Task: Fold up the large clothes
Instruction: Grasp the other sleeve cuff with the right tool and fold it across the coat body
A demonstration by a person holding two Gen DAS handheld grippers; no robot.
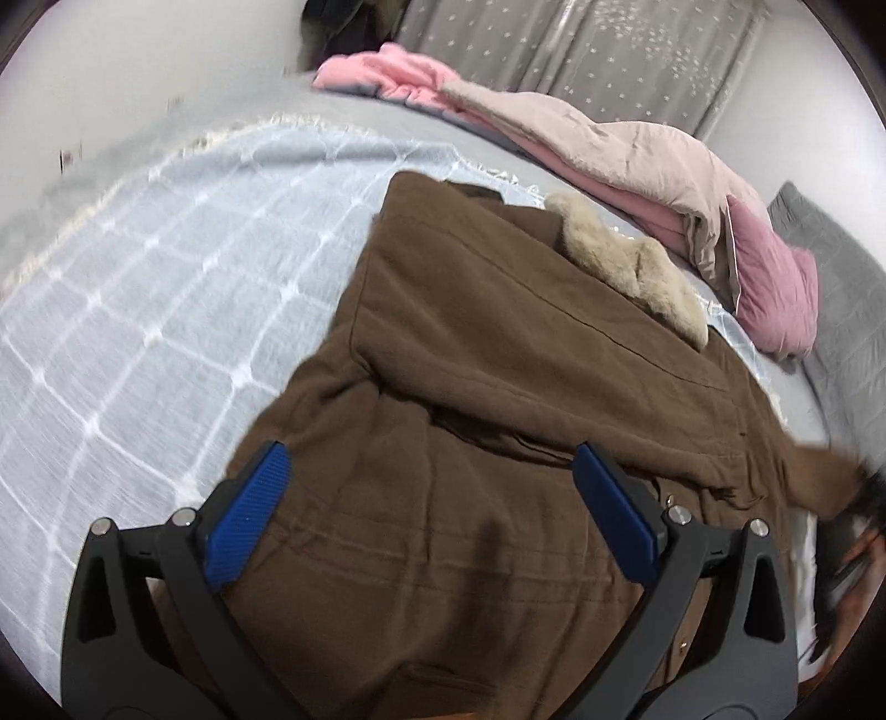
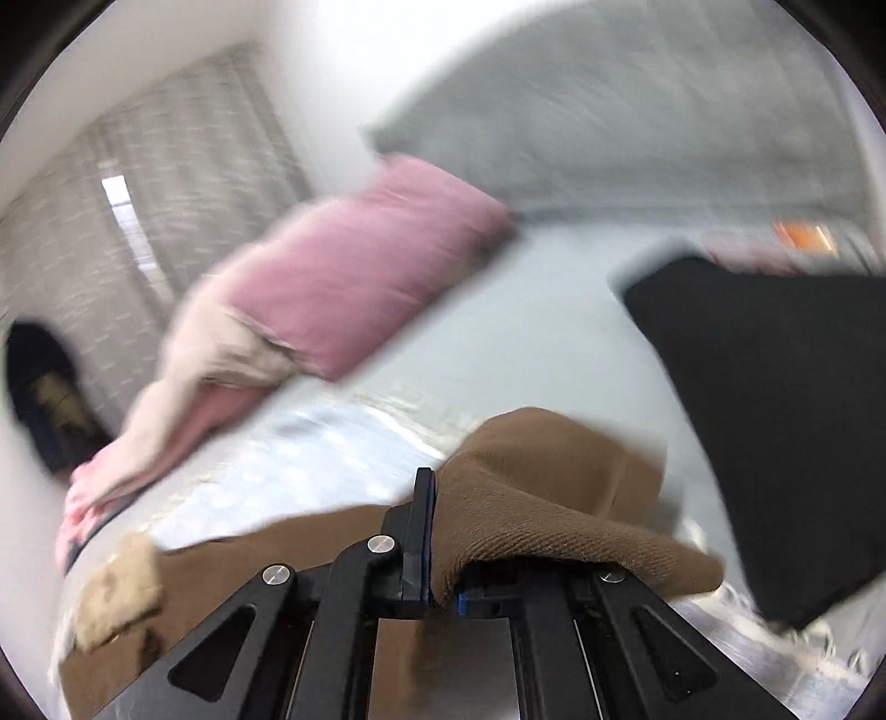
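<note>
A large brown coat [image 1: 487, 399] with a beige fur collar [image 1: 637, 266] lies on a light blue checked blanket [image 1: 166, 288] on the bed. My left gripper [image 1: 432, 487] is open and empty, its blue pads [image 1: 249, 515] spread just above the coat's lower part. My right gripper [image 2: 437, 531] is shut on a fold of the brown coat [image 2: 531, 498] and holds that part lifted off the bed. The right wrist view is blurred by motion. The fur collar shows at its lower left [image 2: 119, 587].
Pink and beige bedding [image 1: 609, 160] is piled along the far side of the bed, with a mauve pillow [image 2: 360, 260]. A grey pillow [image 2: 637, 111] and a black cloth [image 2: 775, 415] lie near the right gripper. Grey curtains [image 1: 581, 50] hang behind.
</note>
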